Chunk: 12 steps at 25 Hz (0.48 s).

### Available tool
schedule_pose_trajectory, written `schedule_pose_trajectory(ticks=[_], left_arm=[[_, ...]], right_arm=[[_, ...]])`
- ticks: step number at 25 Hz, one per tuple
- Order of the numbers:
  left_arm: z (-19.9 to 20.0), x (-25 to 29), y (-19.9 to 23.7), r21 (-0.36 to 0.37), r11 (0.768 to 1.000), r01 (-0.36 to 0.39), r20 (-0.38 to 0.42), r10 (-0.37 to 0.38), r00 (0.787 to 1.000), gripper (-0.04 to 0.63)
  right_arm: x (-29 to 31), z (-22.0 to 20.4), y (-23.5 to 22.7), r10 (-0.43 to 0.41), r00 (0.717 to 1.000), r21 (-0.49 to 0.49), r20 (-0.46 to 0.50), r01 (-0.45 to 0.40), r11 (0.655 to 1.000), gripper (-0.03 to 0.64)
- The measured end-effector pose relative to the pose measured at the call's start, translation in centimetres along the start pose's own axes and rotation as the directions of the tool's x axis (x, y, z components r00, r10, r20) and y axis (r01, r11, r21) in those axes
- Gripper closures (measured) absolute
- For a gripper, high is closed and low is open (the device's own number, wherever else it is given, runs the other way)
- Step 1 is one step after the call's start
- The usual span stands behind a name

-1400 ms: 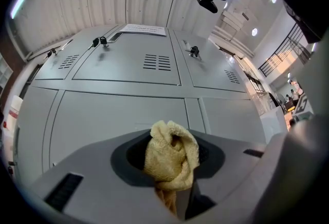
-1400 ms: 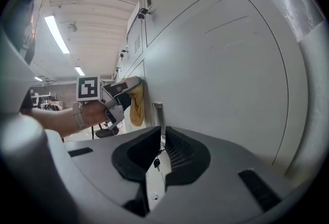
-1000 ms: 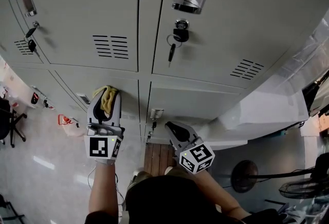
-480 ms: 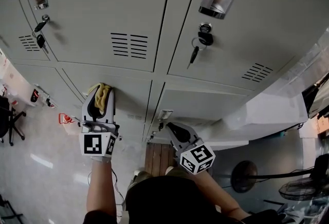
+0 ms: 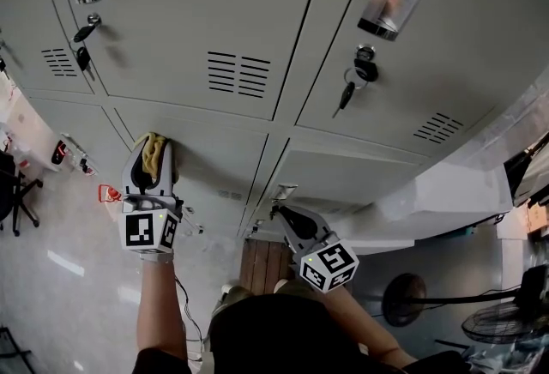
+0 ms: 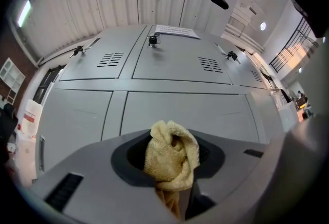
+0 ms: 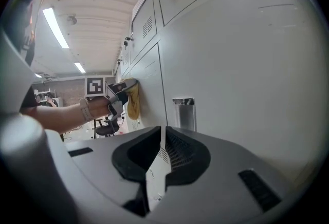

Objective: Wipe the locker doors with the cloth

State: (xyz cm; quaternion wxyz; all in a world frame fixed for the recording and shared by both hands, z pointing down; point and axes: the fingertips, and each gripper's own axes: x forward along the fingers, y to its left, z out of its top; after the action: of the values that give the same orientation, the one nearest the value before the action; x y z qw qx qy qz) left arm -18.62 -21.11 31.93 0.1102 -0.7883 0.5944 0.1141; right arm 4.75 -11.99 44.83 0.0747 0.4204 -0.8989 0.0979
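A yellow cloth (image 5: 154, 151) is bunched between the jaws of my left gripper (image 5: 154, 142), which is shut on it and presses it against the upper left part of a lower grey locker door (image 5: 214, 159). In the left gripper view the cloth (image 6: 172, 153) fills the jaw gap, with the door (image 6: 195, 110) just beyond. My right gripper (image 5: 276, 211) is shut and holds nothing. It hovers close to the neighbouring lower door by its recessed handle (image 7: 183, 110). The right gripper view shows the left gripper (image 7: 121, 92) and cloth (image 7: 132, 98) further along the lockers.
The upper doors carry vents and keys (image 5: 347, 93) hanging in their locks. A white ledge (image 5: 446, 192) juts out at the right, with a fan (image 5: 506, 321) on the floor below. An office chair (image 5: 13, 192) stands far left. A wooden strip (image 5: 262, 265) lies underfoot.
My left gripper has slid the cloth leftward across the lower door. The head view has shifted with it. The right gripper has stayed where it was, still shut.
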Motion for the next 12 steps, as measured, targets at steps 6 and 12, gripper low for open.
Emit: schedule_pose_trajectory(ticks=[6, 12], left_arm=[[-0.6, -0.4, 2.9, -0.006, 0.999, -0.053, 0.002, 0.053, 0.999, 0.465], [-1.8, -1.0, 5.1, -0.048, 0.992, -0.113, 0.003, 0.113, 0.994, 0.465]], right_arm=[[0.1, -0.3, 0.3, 0.008, 1.0, -0.002, -0.014, -0.008, 1.0, 0.578], [0.1, -0.5, 0.2, 0.015, 1.0, 0.0, -0.025, -0.015, 1.0, 0.578]])
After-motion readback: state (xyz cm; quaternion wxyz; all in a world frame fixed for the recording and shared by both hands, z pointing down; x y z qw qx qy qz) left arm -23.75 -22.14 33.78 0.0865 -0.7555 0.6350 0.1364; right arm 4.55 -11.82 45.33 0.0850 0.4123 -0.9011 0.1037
